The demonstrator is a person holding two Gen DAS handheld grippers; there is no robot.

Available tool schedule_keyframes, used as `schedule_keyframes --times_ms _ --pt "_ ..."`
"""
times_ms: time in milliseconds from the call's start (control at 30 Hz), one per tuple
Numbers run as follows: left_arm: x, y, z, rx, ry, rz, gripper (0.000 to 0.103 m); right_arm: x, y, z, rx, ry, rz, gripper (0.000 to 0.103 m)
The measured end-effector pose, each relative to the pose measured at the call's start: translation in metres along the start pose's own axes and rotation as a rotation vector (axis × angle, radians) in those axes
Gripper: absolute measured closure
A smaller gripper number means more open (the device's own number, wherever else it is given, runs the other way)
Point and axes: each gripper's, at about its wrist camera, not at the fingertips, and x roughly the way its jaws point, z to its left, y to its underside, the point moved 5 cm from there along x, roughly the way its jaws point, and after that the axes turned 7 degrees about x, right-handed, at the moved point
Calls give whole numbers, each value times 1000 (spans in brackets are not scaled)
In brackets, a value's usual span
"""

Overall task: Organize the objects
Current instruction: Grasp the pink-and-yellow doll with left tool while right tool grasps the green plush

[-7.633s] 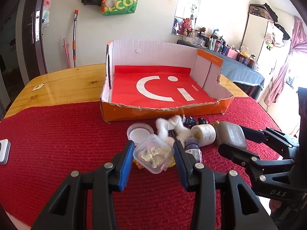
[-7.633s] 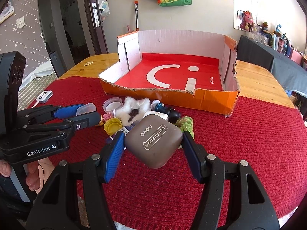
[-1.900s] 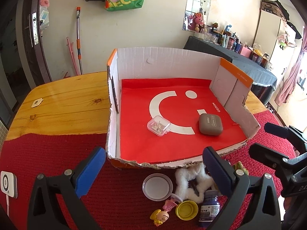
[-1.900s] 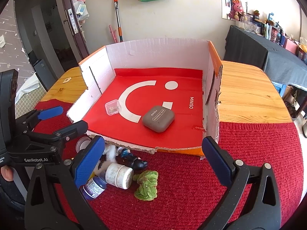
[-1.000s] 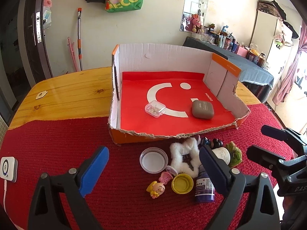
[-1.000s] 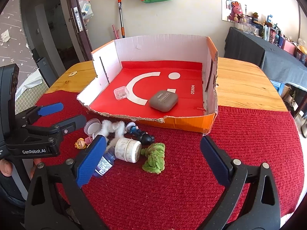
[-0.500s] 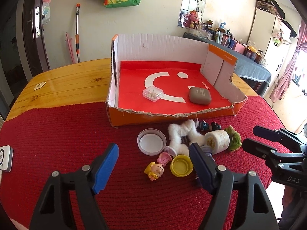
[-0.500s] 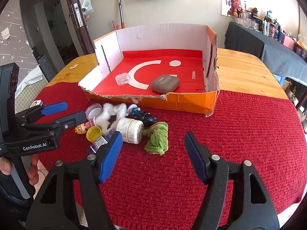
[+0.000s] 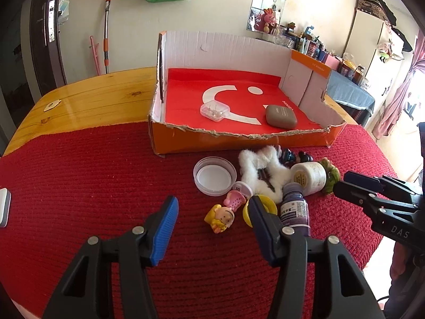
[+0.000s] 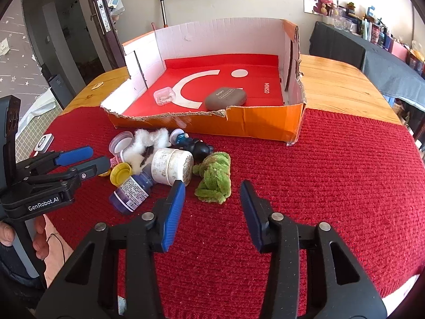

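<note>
An orange cardboard box (image 9: 239,143) (image 10: 255,123) with a red floor holds a clear small case (image 9: 214,110) (image 10: 164,96) and a grey eye-shadow case (image 9: 281,116) (image 10: 225,97). In front of it lies a pile: a yellow doll figure (image 9: 220,216), yellow cap (image 10: 121,173), purple bottle (image 9: 294,211) (image 10: 132,189), white jar (image 10: 172,166), white fluffy toy (image 9: 261,171), green plush (image 10: 213,178). My left gripper (image 9: 212,216) is open around the doll figure. My right gripper (image 10: 212,199) is open just before the green plush.
A red knitted cloth (image 10: 332,186) covers the near part of the wooden table (image 9: 93,101). A clear round lid (image 9: 214,176) and a dark figurine (image 10: 198,146) lie by the pile. A white device (image 9: 4,210) sits at the cloth's left edge.
Both grippers have come back from the box and dropped low towards the pile, with their jaws narrowing. The two cases lie in the box where they were released.
</note>
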Motion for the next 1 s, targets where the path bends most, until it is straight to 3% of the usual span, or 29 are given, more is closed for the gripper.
schedule_keyframes --times_ms 167,567,733,800,1000 --pt "4 3 2 -2 12 13 53 5 0 0 0 -1 6 65" --pt "13 4 -4 22 10 21 54 21 -6 -1 0 -6 21 65" --pt "16 3 -6 28 16 17 64 24 -7 -1 -2 -11 23 68" --pt "16 3 -9 33 25 18 74 26 -7 -1 -4 -14 28 70" --pt "13 4 -12 35 44 12 80 26 -7 0 -8 -23 27 78"
